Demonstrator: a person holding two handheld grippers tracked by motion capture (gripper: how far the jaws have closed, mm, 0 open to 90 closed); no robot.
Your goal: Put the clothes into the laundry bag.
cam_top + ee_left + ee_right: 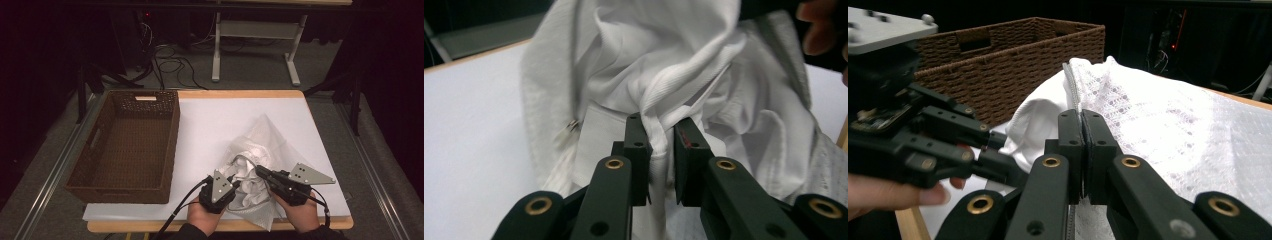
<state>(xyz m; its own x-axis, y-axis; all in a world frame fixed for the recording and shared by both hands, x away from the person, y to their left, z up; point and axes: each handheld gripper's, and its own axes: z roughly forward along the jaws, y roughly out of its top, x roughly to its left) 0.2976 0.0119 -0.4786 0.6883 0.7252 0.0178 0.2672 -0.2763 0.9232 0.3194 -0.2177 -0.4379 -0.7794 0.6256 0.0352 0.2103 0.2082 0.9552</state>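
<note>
- The cloth (252,160) is heaped on the table (210,125), near the front edge, right of the basket (125,145).
- A ribbed fold is pinched in the left claw (659,135).
- An edge of the cloth is clamped in the right claw (1081,131), jaws nearly together.
- Judged: grasping is done; lifting and placement in the empty basket are left.

garment (250,165): white knit cloth | basket (125,145): brown rough wicker
</note>
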